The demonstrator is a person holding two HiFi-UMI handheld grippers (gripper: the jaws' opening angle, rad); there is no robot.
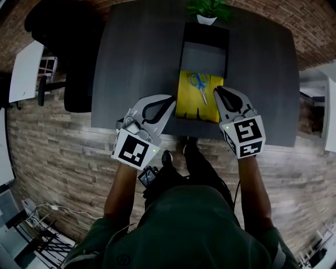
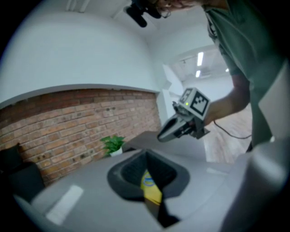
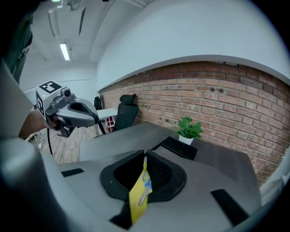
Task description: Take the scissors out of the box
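My left tongs (image 1: pixel 169 101) are closed on nothing. The jaws meet at the tips, leaving only a thin slit. They hover over the near edge of the bench (image 1: pixel 136 52), just left of a yellow sheet (image 1: pixel 186 102). My right tongs (image 1: pixel 218 90) are also closed and empty, held above that sheet's right edge. Through each slit I see a strip of the yellow. The sheet lies between the two tongs, and neither touches it.

One pair of scissors (image 1: pixel 199 86), blue-handled, lies flat on the yellow sheet. The handles are away from me and the blades point toward me. It sits between my two tongs, nearer the right ones, and apart from both.

The sheet runs toward me from the near end of one black box (image 1: pixel 185 47), which stands open. I cannot tell whether the sheet is the box's flap or its lining.

The bench is dark grey. One potted plant (image 1: pixel 209 10) stands at its far edge, just beyond the box. One black chair (image 1: pixel 68 58) stands off the bench's left side, on the plank floor.
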